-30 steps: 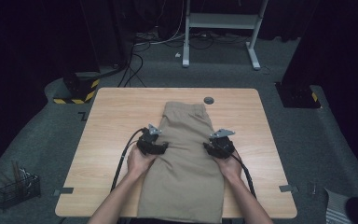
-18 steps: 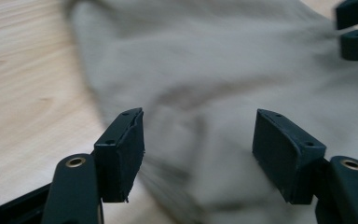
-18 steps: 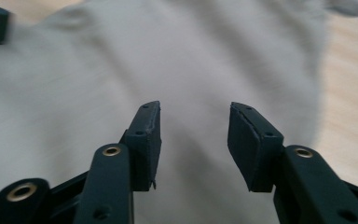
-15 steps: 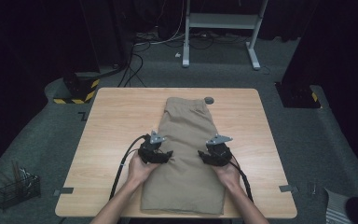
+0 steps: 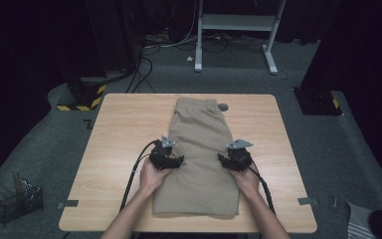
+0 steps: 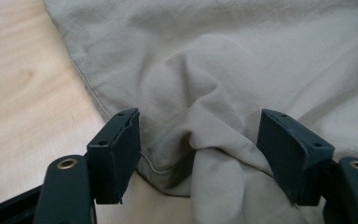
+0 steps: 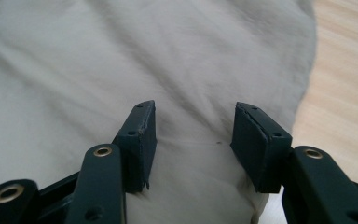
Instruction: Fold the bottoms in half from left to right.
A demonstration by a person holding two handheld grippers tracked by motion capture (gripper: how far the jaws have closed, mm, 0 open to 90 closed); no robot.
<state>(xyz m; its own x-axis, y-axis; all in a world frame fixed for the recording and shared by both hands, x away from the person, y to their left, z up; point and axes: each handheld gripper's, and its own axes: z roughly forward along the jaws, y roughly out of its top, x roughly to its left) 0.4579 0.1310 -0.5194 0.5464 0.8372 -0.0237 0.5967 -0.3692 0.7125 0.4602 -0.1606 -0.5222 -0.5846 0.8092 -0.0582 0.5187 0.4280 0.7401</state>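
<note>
A beige folded garment (image 5: 199, 144) lies lengthwise down the middle of the wooden table (image 5: 124, 129). My left gripper (image 5: 173, 160) sits at the garment's left edge and my right gripper (image 5: 227, 160) at its right edge, each held in a hand. In the left gripper view the left gripper (image 6: 198, 126) is open, its jaws just having opened further; a bunched ridge of the garment (image 6: 242, 60) rises between the pads without touching them. The right gripper (image 7: 193, 119) is open too, its jaws having just been opening, with flat, creased garment (image 7: 121, 60) lying between them beside bare table (image 7: 345, 84).
A small grey round object (image 5: 223, 106) lies on the table by the garment's far right corner. On the floor are a wire basket (image 5: 17, 201) at the near left, a yellow-and-black striped base (image 5: 82, 97), cables and a white stand (image 5: 236, 22) behind.
The garment has shifted away from the person; its near edge, earlier at the table's front edge, now lies inside it. Both hands dipped toward the person, then came back to the garment's sides.
</note>
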